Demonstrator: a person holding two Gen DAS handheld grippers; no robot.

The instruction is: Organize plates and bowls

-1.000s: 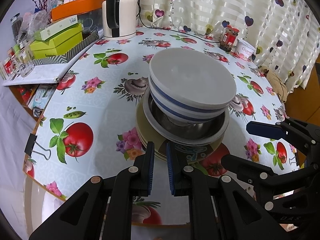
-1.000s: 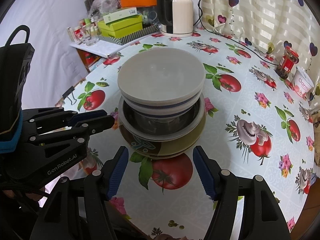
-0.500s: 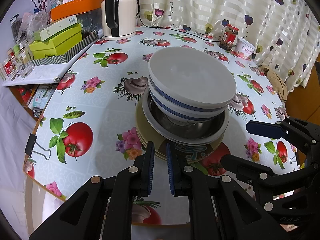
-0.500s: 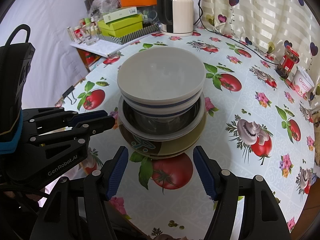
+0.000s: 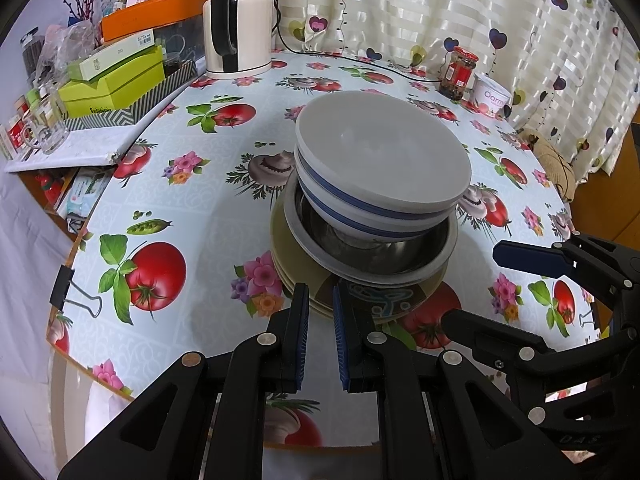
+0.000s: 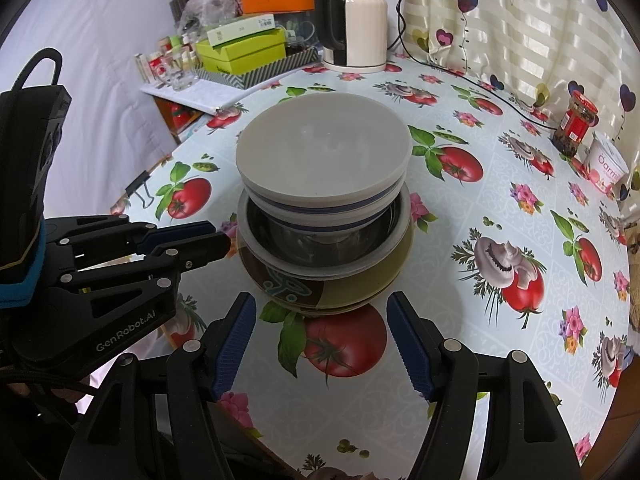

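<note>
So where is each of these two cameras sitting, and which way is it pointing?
Left wrist view: sits on the left gripper, looking forward and down over the table edge at the stack of bowls and plates; its own nearly closed fingers show below, the right gripper at right.
Right wrist view: sits on the right gripper, facing the same stack; its wide-open fingers show below, the left gripper at left.
Shared: the stack, kettle, red-lidded jar, tomato-print tablecloth.

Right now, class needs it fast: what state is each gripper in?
Left gripper: nearly shut, a narrow gap, holding nothing.
Right gripper: open, empty, in front of the stacked bowls.
</note>
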